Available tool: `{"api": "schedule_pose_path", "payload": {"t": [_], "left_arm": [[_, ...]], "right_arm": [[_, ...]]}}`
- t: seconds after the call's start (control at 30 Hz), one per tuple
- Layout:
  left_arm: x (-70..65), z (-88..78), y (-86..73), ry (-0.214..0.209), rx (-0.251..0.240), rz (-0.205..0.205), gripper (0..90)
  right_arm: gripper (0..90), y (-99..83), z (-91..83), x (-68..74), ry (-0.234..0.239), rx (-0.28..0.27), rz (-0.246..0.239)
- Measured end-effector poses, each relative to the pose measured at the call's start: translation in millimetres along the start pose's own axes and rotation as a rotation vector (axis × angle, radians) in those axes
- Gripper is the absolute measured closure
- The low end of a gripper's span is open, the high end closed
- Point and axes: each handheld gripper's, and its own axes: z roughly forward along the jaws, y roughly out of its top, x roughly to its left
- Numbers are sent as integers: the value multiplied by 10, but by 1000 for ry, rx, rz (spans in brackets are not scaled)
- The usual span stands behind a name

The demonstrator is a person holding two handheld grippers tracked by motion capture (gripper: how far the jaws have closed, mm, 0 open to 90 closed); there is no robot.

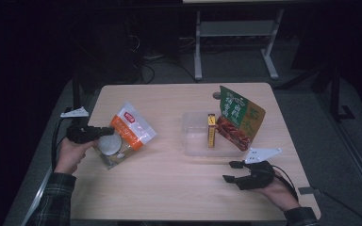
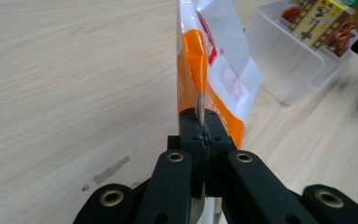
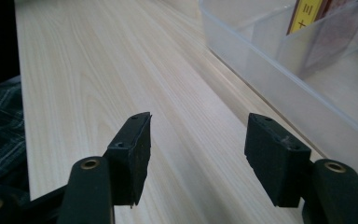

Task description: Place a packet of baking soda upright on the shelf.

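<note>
A: Start nearest the person. What's at the front edge of the table (image 1: 169,197)?

B: The right gripper (image 1: 232,171) rests low at the front right, held in the right hand (image 1: 274,190). Its jaws stand apart with nothing between them, just bare wood in the right gripper view, with a plaid sleeve (image 3: 0,130) at the left edge

A: And the other side?

B: The left gripper (image 1: 104,132) sits at the left, in the left hand (image 1: 70,154). Its jaws are clamped tight on the edge of the orange and white snack bag (image 1: 125,134); in the left gripper view the bag's seam is pinched between the pads and the bag stands up from them. The bag hangs over the left part of the table, tilted

A: Anything between it and the right side?

B: Open tabletop, then the clear plastic bin (image 1: 193,141), well apart from the bag and just beyond the right gripper. A narrow yellow packet (image 1: 211,130) stands upright inside it, and a green and red pouch (image 1: 238,117) leans in its right end, sticking up above the rim

A: Farther back?

B: A small dark round thing (image 1: 216,95) lies on the table behind the pouch; I can't tell what it is. Beyond the table, white frame legs (image 1: 198,47) on a dark floor
</note>
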Motion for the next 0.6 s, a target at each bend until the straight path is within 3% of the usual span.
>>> {"api": "schedule_pose_path", "payload": {"t": [0.2, 0.43, 0.6], "left_arm": [[-169, -12, 0, -27, -13, 21, 898], [-430, 17, 34, -105, -48, 41, 898], [-582, 53, 54, -140, -48, 65, 898]], "right_arm": [[405, 40, 29, 17, 3, -2, 17], [468, 159, 118, 57, 35, -43, 17], [488, 254, 192, 91, 44, -67, -11]]}}
